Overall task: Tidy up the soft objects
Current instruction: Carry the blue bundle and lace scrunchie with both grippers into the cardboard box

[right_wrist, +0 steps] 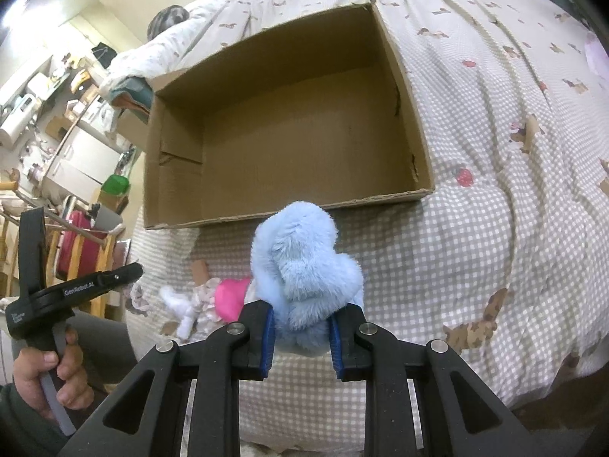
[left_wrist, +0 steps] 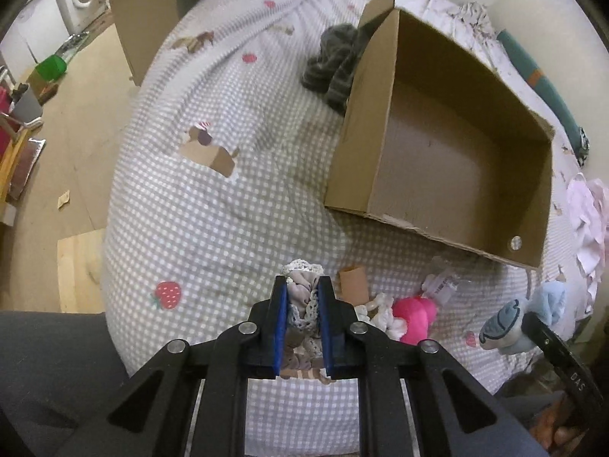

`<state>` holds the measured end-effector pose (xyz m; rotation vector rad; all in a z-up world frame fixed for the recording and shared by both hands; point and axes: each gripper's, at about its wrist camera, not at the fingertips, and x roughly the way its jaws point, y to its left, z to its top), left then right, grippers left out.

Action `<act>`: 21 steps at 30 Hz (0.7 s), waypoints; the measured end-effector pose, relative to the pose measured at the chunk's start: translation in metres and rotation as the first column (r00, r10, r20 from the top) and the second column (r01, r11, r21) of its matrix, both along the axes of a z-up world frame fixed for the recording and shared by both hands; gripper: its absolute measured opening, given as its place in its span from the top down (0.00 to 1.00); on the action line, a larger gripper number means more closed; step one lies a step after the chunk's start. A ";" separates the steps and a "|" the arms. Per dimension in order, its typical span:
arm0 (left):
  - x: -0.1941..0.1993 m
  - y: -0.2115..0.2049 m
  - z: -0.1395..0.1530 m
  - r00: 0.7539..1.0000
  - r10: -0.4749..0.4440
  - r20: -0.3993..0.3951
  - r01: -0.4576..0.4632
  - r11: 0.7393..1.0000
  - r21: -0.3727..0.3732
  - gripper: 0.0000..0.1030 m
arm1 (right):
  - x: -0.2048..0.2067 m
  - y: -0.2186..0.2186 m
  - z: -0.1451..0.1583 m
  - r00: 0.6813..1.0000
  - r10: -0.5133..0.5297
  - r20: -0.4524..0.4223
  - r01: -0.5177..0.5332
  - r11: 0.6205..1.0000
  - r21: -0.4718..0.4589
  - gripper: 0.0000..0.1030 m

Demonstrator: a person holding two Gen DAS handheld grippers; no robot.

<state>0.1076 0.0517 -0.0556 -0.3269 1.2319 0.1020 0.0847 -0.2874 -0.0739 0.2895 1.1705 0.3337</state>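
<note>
on our left gripper point(left_wrist: 302, 285) we see the blue pads pressed against a bunched beige cloth with lace trim point(left_wrist: 300, 297), held above the gingham bedspread point(left_wrist: 228, 209). our right gripper point(right_wrist: 300, 327) has its fingers clamped on a fluffy light blue plush toy point(right_wrist: 304, 262), which rises in front of the near wall of the open cardboard box point(right_wrist: 289, 213). the box sits on the bed with nothing visible inside it. between the two grippers, on the bedspread, lies a pink and white soft toy point(left_wrist: 411, 314). a grey striped knit item point(left_wrist: 335, 61) rests against the far outer side of the box. a pale pink crumpled fabric point(left_wrist: 586, 221) lies at the right edge of the left wrist view.
</note>
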 end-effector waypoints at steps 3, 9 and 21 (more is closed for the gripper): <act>-0.012 -0.005 0.021 0.999 0.002 0.042 -0.002 1.000 -0.002 0.87 | -0.008 0.001 0.012 0.999 0.011 0.032 -0.012 1.000 0.020 0.76; -0.014 -0.023 0.048 0.995 -0.047 0.092 0.045 0.999 0.024 0.87 | -0.013 -0.004 0.041 0.996 0.007 0.083 -0.013 0.997 0.071 0.76; 0.024 -0.049 0.072 0.987 -0.097 0.131 0.093 0.995 0.040 0.87 | 0.019 -0.009 0.082 0.990 -0.022 0.143 0.012 0.998 0.068 0.76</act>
